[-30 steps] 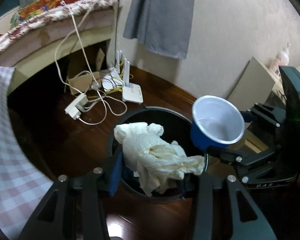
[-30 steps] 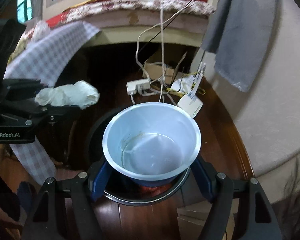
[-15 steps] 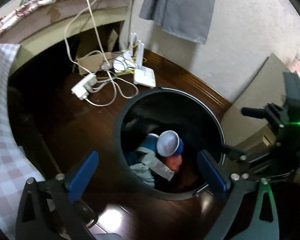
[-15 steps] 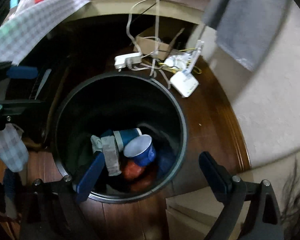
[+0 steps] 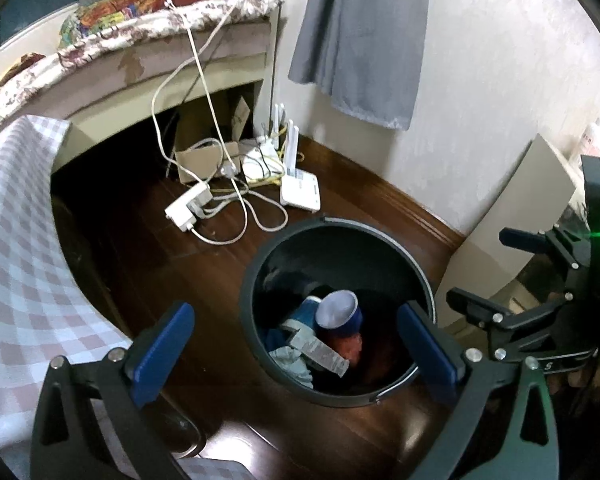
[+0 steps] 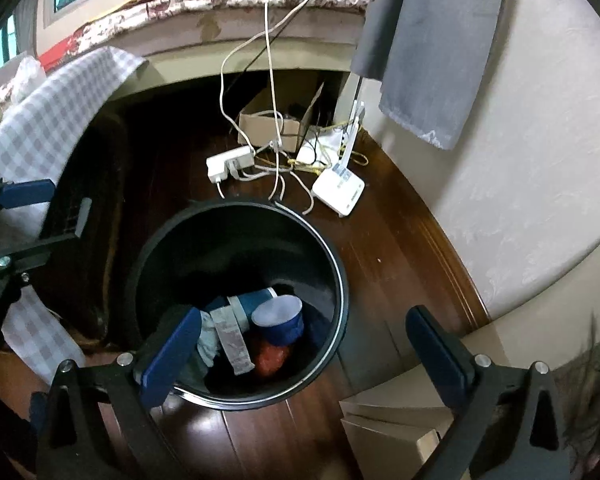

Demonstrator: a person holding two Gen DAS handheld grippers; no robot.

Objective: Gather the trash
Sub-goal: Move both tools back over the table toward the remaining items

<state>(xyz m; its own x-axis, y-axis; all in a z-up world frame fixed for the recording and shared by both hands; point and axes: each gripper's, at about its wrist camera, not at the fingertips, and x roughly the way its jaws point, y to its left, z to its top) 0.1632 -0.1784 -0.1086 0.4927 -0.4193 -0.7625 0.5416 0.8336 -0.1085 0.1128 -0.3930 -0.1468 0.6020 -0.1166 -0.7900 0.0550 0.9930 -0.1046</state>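
Observation:
A black round trash bin (image 5: 428, 280) stands on the dark wood floor; it also shows in the right wrist view (image 6: 340, 280). Inside lie a blue paper cup (image 5: 340, 312) (image 6: 278, 318), a second blue cup (image 6: 256, 298), a red wrapper (image 6: 272, 354) and crumpled pale paper (image 5: 296, 362). My left gripper (image 5: 296, 340) is open and empty above the bin's near side. My right gripper (image 6: 304, 352) is open and empty above the bin. The right gripper's body shows at the right of the left wrist view (image 5: 548, 300).
A white power strip (image 5: 188, 206), tangled cables, a white router (image 5: 300, 190) and a cardboard box (image 5: 204, 160) lie on the floor behind the bin. A checked cloth (image 5: 16, 248) hangs at left. A grey cloth (image 5: 360, 40) hangs on the wall. A board (image 5: 512, 216) leans at right.
One second ago the left gripper held crumpled white paper and the right held a blue cup over the bin. Both opened; cup and paper now lie in the bin. Both grippers have lifted slightly.

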